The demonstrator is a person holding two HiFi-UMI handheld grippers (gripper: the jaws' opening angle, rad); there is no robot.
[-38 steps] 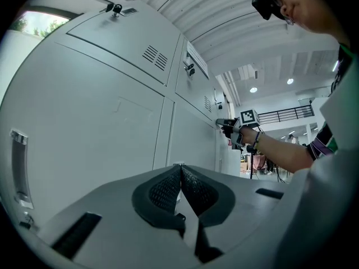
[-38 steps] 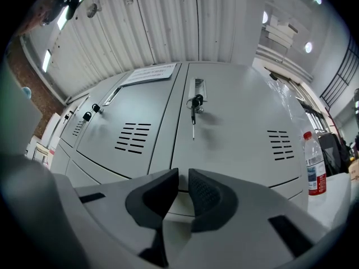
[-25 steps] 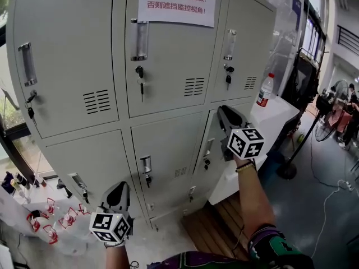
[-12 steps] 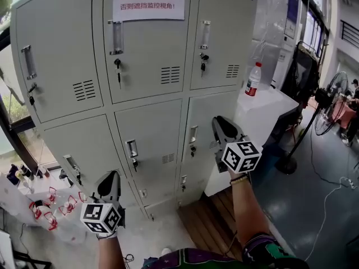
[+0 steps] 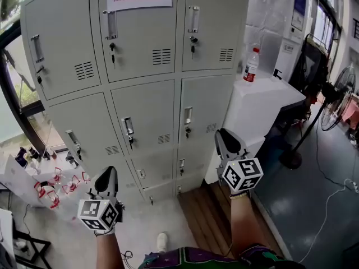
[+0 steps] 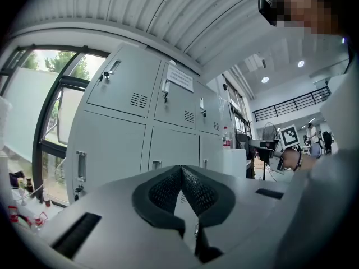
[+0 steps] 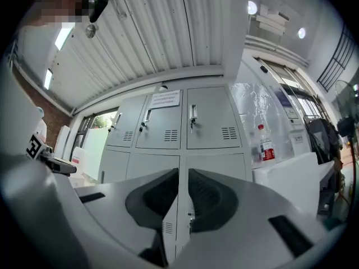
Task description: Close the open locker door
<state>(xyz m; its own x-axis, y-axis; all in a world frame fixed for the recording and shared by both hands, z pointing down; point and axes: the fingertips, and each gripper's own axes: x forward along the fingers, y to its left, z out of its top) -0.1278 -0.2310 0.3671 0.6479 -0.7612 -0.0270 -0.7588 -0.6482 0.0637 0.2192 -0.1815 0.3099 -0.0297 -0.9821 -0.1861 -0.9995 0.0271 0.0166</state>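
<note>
Both forearms are reaching forward, pointing the grippers roughly level at the lockers [image 5: 140,94] and standing clear of them. The left gripper [image 5: 106,174] is holding its jaws pressed together, empty. The right gripper [image 5: 222,134] is showing a thin slit between its jaws and gripping nothing. The locker door [image 5: 197,114] ahead is sitting flush, closed.

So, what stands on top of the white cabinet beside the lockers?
On the white cabinet stands a bottle with red cap and label. A small dark object further right is too small to identify. Nothing covers the top.
</note>
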